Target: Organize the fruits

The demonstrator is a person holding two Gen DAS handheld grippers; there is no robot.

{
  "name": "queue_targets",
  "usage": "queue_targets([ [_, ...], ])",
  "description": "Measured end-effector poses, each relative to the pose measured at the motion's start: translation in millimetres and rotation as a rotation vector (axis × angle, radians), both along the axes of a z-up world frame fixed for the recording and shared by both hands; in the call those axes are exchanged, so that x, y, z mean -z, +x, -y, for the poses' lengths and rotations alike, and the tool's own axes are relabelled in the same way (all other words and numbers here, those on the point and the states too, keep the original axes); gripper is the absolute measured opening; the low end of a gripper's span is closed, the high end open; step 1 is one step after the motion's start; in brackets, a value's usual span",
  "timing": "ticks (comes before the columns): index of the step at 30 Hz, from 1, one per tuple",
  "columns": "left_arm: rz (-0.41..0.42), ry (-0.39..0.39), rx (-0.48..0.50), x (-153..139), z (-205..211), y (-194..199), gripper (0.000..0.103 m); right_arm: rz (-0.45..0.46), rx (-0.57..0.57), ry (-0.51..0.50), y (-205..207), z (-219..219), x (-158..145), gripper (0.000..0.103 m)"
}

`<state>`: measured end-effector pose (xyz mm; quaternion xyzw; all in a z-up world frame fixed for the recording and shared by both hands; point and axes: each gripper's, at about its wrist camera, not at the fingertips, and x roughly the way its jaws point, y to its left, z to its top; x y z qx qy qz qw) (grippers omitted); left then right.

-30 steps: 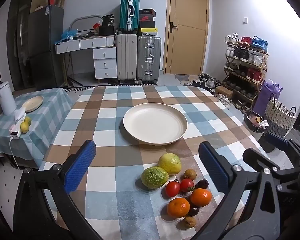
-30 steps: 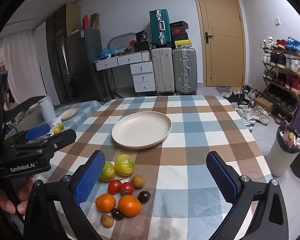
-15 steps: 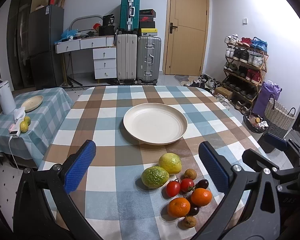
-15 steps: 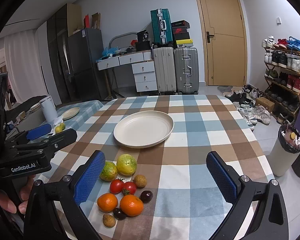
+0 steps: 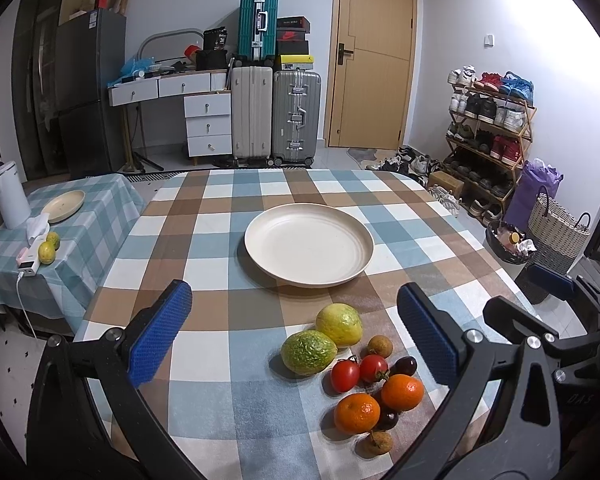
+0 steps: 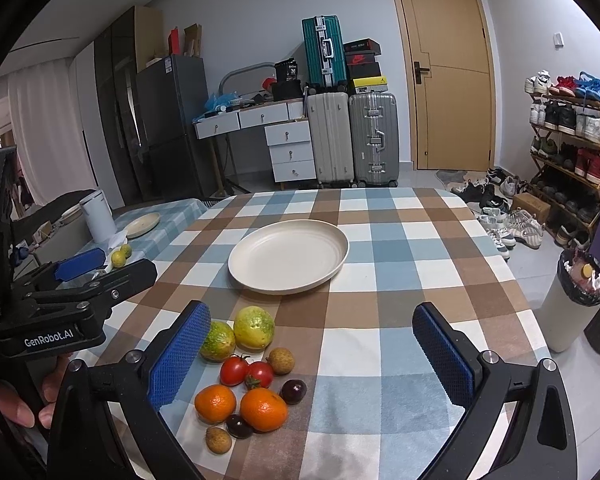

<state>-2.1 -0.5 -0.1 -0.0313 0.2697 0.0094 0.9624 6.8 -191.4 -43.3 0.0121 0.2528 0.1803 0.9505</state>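
Nearest, the left gripper (image 5: pixel 294 334) and right gripper (image 6: pixel 312 356) hang above the checked tablecloth (image 5: pixel 204 240), both with fingers spread wide and holding nothing. Just beyond the fingertips the fruit lies clustered on the cloth: two oranges (image 6: pixel 264 409), two tomatoes (image 6: pixel 234 370), two yellow-green fruits (image 6: pixel 254 327), dark plums and small brown longans. Farther on, well apart from the cluster, the cream plate (image 5: pixel 354 254) holds nothing. Compared with a second ago, nothing on the table has shifted; the right view sits slightly closer.
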Motion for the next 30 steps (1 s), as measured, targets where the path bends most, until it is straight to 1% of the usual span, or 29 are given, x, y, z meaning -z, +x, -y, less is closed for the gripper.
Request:
queue_targets([
  [30,-0.005,-0.005,-0.001,2.9,-0.9,-1.3,0.103,-0.003,-0.007,-0.001,-2.7,-2.7,4.3,0.103],
])
